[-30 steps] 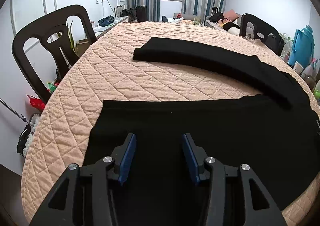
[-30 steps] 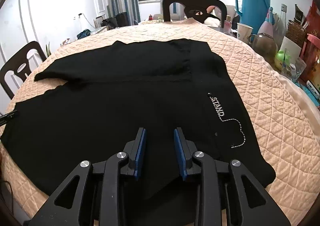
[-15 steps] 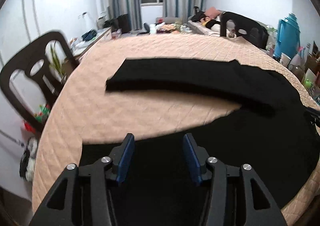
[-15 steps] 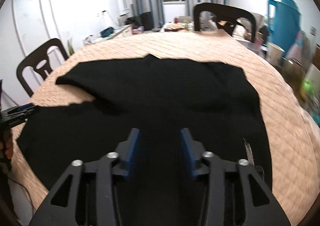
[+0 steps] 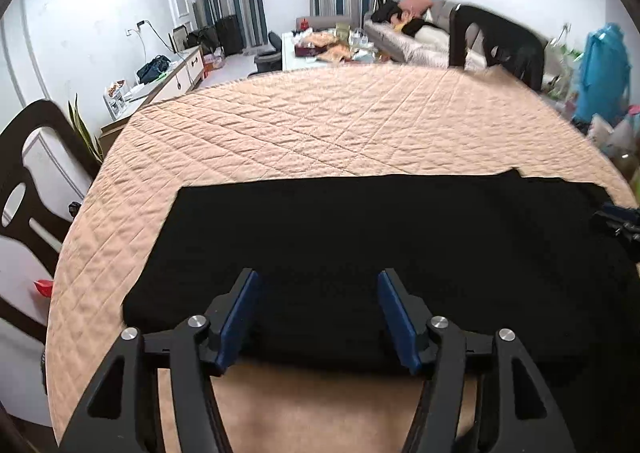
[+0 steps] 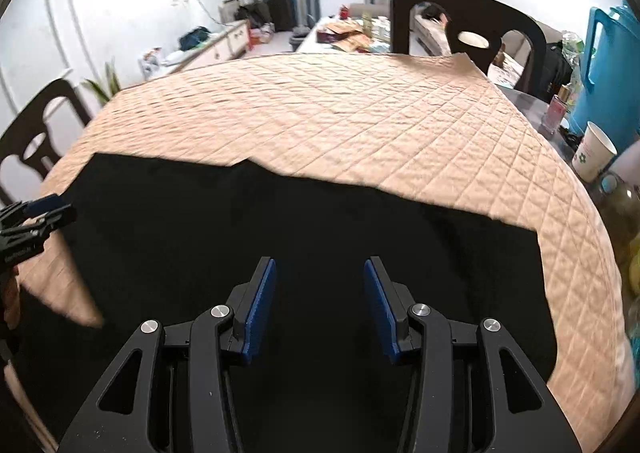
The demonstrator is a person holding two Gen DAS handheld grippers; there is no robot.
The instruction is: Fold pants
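The black pants [image 5: 360, 229] lie flat across the near part of the peach quilted table [image 5: 320, 125] as one wide band. My left gripper [image 5: 318, 277] hovers over their near edge. Its jaws are opening, the cloth lies under the gap and the blue pads do not press on it. In the right wrist view the pants [image 6: 280, 221] fill the foreground. My right gripper [image 6: 319, 263] stands open wide above them with nothing pinched. Each gripper shows at the edge of the other's view: the right gripper [image 5: 618, 221] and the left gripper [image 6: 36, 217].
Black chairs stand at the left [image 5: 24, 181] and at the far side [image 6: 460, 21]. A blue thermos [image 6: 608, 65], a paper cup [image 6: 594, 151] and bottles crowd the table's right rim. Bare quilt [image 6: 340, 113] stretches beyond the pants.
Both grippers swept across the table and their jaws widened. The two separate legs seen earlier now lie as one black band. Bare quilt shows under the left fingers.
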